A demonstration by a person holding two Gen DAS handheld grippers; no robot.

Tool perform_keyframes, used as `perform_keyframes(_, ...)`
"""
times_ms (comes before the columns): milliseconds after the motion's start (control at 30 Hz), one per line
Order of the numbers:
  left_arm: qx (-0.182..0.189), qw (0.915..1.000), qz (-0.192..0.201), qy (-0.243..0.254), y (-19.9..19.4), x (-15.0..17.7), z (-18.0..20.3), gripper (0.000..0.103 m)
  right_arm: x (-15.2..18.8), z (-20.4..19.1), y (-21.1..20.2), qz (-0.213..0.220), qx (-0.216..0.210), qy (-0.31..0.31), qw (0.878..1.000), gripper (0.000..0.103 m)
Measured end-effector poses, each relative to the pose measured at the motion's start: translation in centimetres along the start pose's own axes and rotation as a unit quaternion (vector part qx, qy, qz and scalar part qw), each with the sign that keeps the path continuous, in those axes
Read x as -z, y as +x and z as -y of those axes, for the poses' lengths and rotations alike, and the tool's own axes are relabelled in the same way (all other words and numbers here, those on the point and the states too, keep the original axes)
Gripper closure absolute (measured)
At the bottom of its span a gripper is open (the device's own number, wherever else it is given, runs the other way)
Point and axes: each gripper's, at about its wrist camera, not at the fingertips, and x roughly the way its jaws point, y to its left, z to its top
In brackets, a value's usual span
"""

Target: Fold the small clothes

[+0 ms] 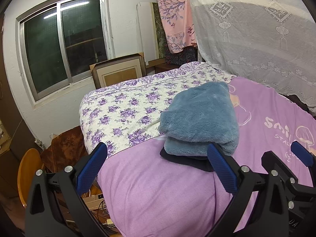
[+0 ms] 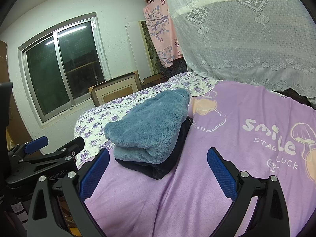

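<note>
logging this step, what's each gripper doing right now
left gripper: open, holding nothing
right gripper: open, holding nothing

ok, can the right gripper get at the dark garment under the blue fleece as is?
Probably only its edge. The right gripper is open and empty, with bare purple sheet between it and the pile. But the folded blue fleece lies on top of the dark garment, leaving just the near rim exposed.

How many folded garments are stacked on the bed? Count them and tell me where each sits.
2. A folded blue fleece garment lies on top; a dark navy garment lies beneath it, on the purple sheet beside the floral quilt. More could be hidden inside the stack.
</note>
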Motion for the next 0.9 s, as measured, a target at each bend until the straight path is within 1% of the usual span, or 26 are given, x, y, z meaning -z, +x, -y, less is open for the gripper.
perform_keyframes(900, 0.003, 1.0000, -0.009, -0.001, 0.24, 0.45, 0.29, 0.004, 0.18, -0.29, 0.05, -0.001, 0.003, 0.006, 1.000, 0.003)
